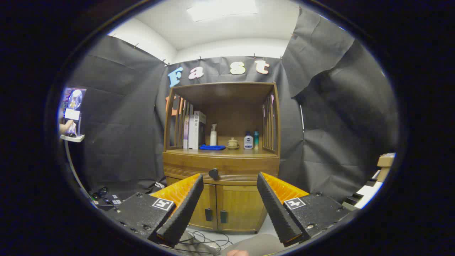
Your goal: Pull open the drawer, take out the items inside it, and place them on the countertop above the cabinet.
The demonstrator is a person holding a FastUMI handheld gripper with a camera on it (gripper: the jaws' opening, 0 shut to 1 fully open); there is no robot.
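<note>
I see the wooden cabinet (221, 177) straight ahead against the booth wall, its drawer (220, 167) shut, with the dark knob (213, 173) beyond my fingers. My gripper (229, 183) is spread wide and holds nothing. On the countertop (245, 152) stand books (193, 131), bottles (248, 140) and a blue cloth (212, 147).

a bright ceiling panel (222, 9) straight above the cabinet (221, 156) is blown out to plain white and lights the booth evenly. the cabinet's open shelf is dimmer toward its back, shaded by its top board. the cabinet itself is sharp; walls bend strongly further out from it. the tool (230, 186), fingers spread apart nearest the lens, looks slightly soft.
</note>
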